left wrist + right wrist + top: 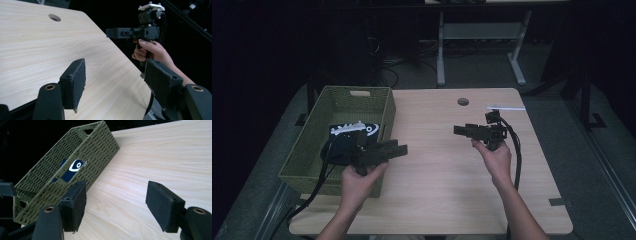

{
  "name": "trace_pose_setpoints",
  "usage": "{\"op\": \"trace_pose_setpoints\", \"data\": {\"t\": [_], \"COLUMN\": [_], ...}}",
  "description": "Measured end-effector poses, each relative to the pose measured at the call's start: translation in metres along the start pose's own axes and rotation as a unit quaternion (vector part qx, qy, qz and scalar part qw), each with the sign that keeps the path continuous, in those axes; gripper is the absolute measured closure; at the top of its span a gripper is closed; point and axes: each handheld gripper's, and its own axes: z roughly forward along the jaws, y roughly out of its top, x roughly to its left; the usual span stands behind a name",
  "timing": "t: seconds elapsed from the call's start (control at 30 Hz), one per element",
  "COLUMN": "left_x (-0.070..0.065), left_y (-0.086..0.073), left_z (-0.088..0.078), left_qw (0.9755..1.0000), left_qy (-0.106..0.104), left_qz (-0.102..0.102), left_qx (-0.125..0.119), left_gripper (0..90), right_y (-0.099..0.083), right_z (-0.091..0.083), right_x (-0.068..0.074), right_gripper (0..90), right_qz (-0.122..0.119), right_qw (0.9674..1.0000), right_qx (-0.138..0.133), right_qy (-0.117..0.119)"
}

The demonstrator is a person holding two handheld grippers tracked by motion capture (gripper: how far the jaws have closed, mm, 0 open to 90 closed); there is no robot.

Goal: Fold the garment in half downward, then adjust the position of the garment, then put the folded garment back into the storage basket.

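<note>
A person holds a black gripper in each hand above a light wooden table (437, 180). My left gripper (403, 149) hovers beside the right wall of a green woven basket (384, 107) and points right. In the left gripper view, my left gripper (116, 77) stands open with nothing between its pads. My right gripper (457, 130) points left toward it over the table's middle, also open and empty (120, 202). A dark blue cloth item with white print (349, 131) lies inside the basket and shows through the basket's handle hole (73, 167).
The table has a round hole (463, 101) near its far edge and a white strip (506, 107) at the far right. Cables trail from both grippers. Another desk's white legs (440, 50) stand behind, on a dark floor.
</note>
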Motion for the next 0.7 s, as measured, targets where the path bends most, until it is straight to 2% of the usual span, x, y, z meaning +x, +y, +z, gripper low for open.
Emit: {"op": "trace_pose_setpoints", "data": {"t": [0.27,0.5,0.7], "left_x": [-0.001,0.0,0.0], "left_y": [-0.001,-0.002,-0.006], "left_z": [0.002,0.003,0.011], "left_qw": [1.0,1.0,0.9999], "left_qy": [-0.006,-0.003,-0.009], "left_qz": [-0.004,-0.003,-0.005], "left_qx": [0.0,0.002,0.008], "left_gripper": [33.6,33.4,33.2], "right_y": [-0.005,-0.005,-0.009], "right_z": [-0.009,-0.014,-0.016], "right_x": [-0.008,-0.011,-0.015], "right_gripper": [31.4,31.3,31.2], "right_qz": [0.008,0.006,0.009], "right_qw": [0.9999,0.9999,0.9999], "right_qx": [-0.001,-0.005,-0.004], "right_qy": [-0.009,-0.011,-0.013]}}
